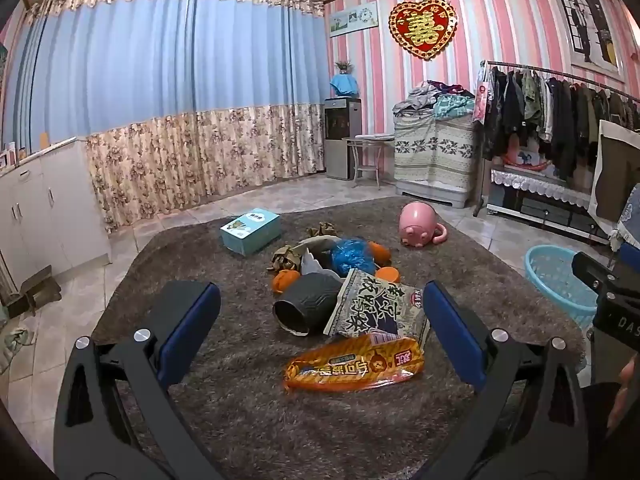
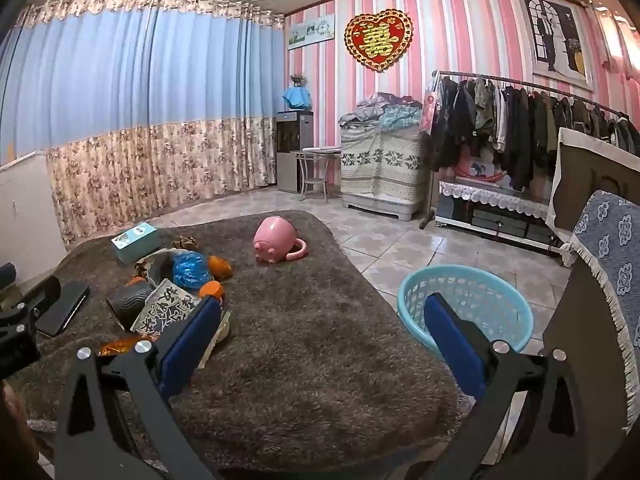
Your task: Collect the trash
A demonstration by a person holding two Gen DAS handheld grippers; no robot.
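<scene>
A heap of trash lies on the brown shaggy rug (image 1: 248,400): an orange snack wrapper (image 1: 354,364), a black-and-white printed bag (image 1: 376,306), a dark ribbed cup (image 1: 306,304) on its side, a crumpled blue plastic bag (image 1: 352,256), orange peels and brown paper scraps. My left gripper (image 1: 320,332) is open and empty, above the rug just short of the orange wrapper. My right gripper (image 2: 322,342) is open and empty over bare rug, with the heap (image 2: 172,292) to its left. The light blue basket (image 2: 466,306) stands on the tiles beside the rug, behind the right fingertip.
A pink piggy bank (image 1: 420,226) lies tipped on the rug beyond the heap. A teal box (image 1: 250,232) sits at the rug's far left. White cabinets (image 1: 44,216) line the left wall. A clothes rack (image 2: 532,136), low TV stand and covered furniture stand at right.
</scene>
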